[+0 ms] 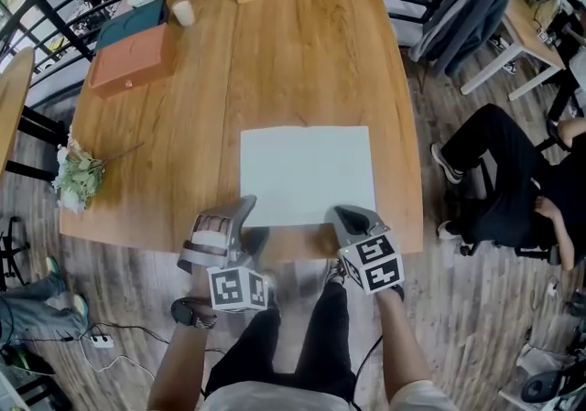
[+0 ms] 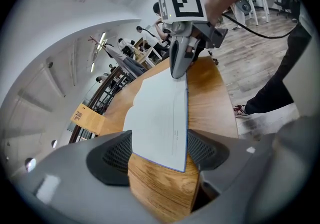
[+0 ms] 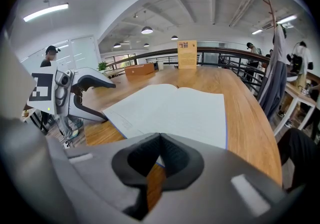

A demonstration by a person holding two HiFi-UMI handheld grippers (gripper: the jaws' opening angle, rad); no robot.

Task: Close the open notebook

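My left gripper (image 2: 159,152) gapes around a corner of the open notebook (image 1: 307,171), right gripper (image 3: 159,144) seemingly shut, empty, just short of it — next I clamp and fold.

An open notebook (image 1: 307,173) is lying flat on the wooden table (image 1: 183,144). The left gripper (image 1: 252,220), jaws spread, is hovering at its near-left corner, and the right gripper (image 1: 346,217) is sitting at its near edge.
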